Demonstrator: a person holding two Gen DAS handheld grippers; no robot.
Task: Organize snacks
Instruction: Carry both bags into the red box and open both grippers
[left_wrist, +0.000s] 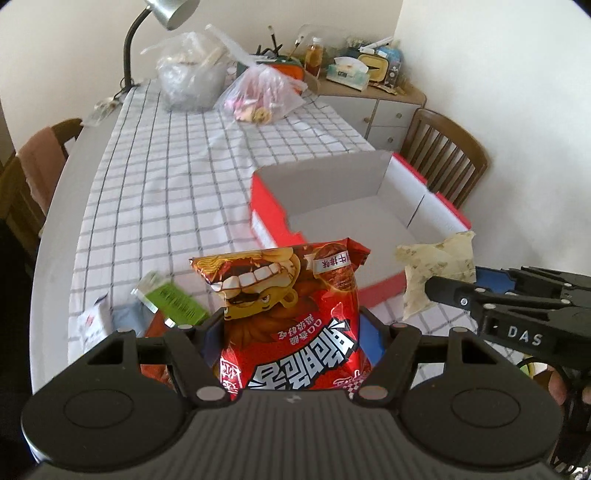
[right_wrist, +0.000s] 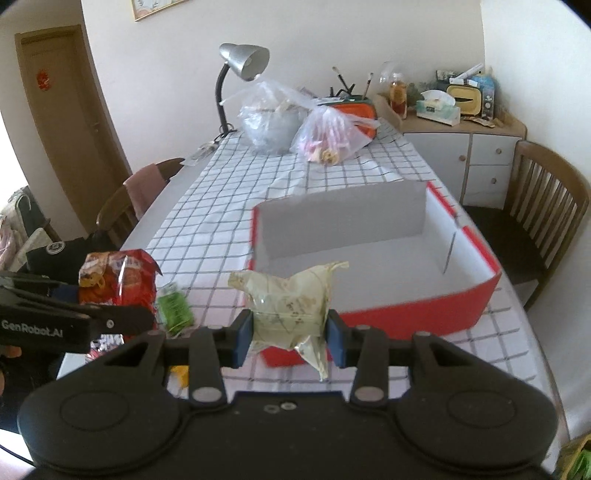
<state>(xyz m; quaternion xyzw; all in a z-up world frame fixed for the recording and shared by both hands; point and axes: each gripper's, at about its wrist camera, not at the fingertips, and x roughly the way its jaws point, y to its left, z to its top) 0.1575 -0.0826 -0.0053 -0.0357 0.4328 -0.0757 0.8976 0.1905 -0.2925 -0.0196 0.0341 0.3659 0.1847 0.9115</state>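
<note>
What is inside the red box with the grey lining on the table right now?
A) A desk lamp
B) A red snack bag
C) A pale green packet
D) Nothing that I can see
D: in both views the red box shows only its bare grey floor, while the red snack bag and the pale packet are each held in a hand-held gripper in front of it.

A red snack bag (left_wrist: 291, 310) with a cartoon face is held upright above the near desk; right of it a pale crinkled packet (right_wrist: 290, 308) hangs before the open, empty red box (right_wrist: 413, 314).
</note>
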